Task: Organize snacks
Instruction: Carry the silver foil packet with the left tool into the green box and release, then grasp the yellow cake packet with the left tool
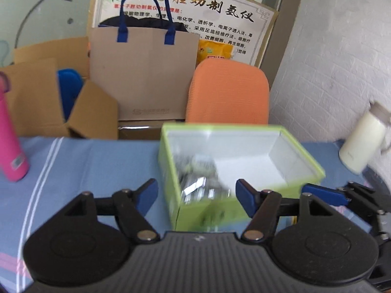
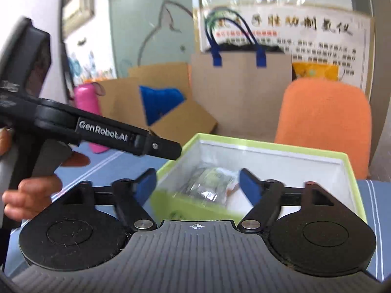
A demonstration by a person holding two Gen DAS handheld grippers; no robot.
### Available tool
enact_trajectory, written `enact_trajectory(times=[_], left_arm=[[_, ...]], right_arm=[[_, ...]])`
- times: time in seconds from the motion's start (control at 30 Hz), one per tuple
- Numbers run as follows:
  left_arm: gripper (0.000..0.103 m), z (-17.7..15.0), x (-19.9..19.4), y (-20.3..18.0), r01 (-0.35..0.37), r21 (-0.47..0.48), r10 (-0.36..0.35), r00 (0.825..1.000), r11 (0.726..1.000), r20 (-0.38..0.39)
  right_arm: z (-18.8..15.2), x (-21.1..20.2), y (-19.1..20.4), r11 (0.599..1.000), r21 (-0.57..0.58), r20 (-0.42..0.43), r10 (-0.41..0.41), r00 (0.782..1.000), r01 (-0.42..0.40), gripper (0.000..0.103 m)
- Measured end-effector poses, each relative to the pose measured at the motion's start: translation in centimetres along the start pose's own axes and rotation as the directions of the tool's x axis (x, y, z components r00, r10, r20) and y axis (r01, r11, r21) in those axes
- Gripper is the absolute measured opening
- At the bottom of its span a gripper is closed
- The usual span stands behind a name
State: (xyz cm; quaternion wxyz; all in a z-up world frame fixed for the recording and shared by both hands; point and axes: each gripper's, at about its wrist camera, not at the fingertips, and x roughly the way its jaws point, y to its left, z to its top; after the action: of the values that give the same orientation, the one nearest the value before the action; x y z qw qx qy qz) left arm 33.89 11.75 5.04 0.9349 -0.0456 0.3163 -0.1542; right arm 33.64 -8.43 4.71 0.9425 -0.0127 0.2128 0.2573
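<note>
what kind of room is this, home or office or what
Probably a small shop or clinic back room, not a kitchen: a Chinese product poster leans against the wall, with open cardboard boxes and an orange mesh chair behind the cloth-covered table.

I log one open lime-green box [image 1: 185, 210], white inside, upright; shiny clear-wrapped snack packet [image 1: 200, 178] lying inside, left.

A pink bottle [image 1: 11, 131] is seen at the left of the blue-clothed worktop [image 1: 97, 161], and a cream-white flask [image 1: 361, 144] at its right edge. Behind the worktop, an orange chair back [image 1: 229, 92], a brown paper bag [image 1: 144, 73] with blue handles, open cardboard boxes [image 1: 41, 102] and a printed poster [image 1: 220, 12] are seen.
</note>
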Motion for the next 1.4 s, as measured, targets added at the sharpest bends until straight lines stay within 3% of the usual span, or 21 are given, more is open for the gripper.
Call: enact_trajectory(times=[0.23,0.33,0.4,0.47,0.6,0.7,0.8,0.87,0.97,1.1,1.23,1.27,1.33,1.4], left_arm=[[0.07,-8.4,-4.8,-0.1,-0.055,0.003,0.055,0.995,0.999,-0.078],[0.07,-10.5,-6.7,-0.3,0.054,-0.046,-0.059,0.991,0.997,-0.118],[0.07,-11.4,-7.5,-1.1,0.142,-0.054,-0.148,0.979,0.988,-0.143],[0.07,-12.1,-7.5,-2.6,0.178,-0.007,-0.176,0.969,0.984,-0.175],[0.07,-13.2,-5.9,-5.2,0.139,0.095,-0.109,0.957,0.986,-0.27],[0.07,-14.1,-5.7,-5.7,0.18,0.092,-0.143,0.938,0.979,-0.316],[0.07,-14.9,-5.8,-5.7,0.316,-0.001,-0.296,0.888,0.949,-0.353],[0.07,-15.5,-5.9,-6.1,0.348,-0.023,-0.332,0.87,0.937,-0.364],[0.07,-15.8,-5.9,-7.2,0.349,-0.01,-0.328,0.87,0.937,-0.368],[0.07,-14.5,-4.9,-6.2,0.24,-0.041,-0.239,0.906,0.97,-0.349],[0.07,-14.1,-2.8,-5.5,0.18,-0.096,-0.203,0.902,0.979,-0.382],[0.068,-14.2,-2.6,-5.6,0.182,-0.097,-0.205,0.901,0.979,-0.383],[0.048,-14.6,-2.7,-5.7,0.223,-0.113,-0.25,0.89,0.968,-0.381],[0.047,-14.8,-4.1,-5.8,0.243,-0.116,-0.269,0.89,0.963,-0.369]], right_arm=[[-8.3,-9.3,3.7,0.987,0.104,-0.003,0.122,0.993,-0.121,0.07],[-11.6,-11.9,6.1,0.967,0.161,-0.046,0.207,0.977,-0.197,0.07],[-13.2,-12.3,7.3,0.957,0.196,-0.089,0.233,0.968,-0.212,0.074],[-14.5,-12.0,8.1,0.954,0.225,-0.124,0.231,0.965,-0.199,0.074],[-15.4,-10.0,9.7,0.969,0.201,-0.183,0.182,0.966,-0.144,0.073],[-15.6,-9.4,10.7,0.986,0.137,-0.192,0.121,0.974,-0.095,0.073],[-15.7,-9.6,11.0,0.991,0.092,-0.205,0.111,0.972,-0.094,0.073],[-15.7,-10.1,10.6,0.991,0.093,-0.212,0.117,0.97,-0.099,0.074],[-15.7,-10.8,9.8,0.994,0.079,-0.221,0.094,0.971,-0.078,0.082],[-15.3,-10.9,8.9,0.996,0.076,-0.202,0.068,0.977,-0.053,0.082],[-15.1,-9.4,8.1,0.992,0.121,-0.201,0.059,0.978,-0.036,0.081],[-15.1,-9.0,7.9,0.99,0.134,-0.201,0.066,0.977,-0.04,0.077],[-15.5,-8.5,8.1,0.99,0.129,-0.208,0.083,0.974,-0.057,0.056],[-16.0,-9.0,8.5,0.994,0.094,-0.199,0.073,0.977,-0.055,0.047]])
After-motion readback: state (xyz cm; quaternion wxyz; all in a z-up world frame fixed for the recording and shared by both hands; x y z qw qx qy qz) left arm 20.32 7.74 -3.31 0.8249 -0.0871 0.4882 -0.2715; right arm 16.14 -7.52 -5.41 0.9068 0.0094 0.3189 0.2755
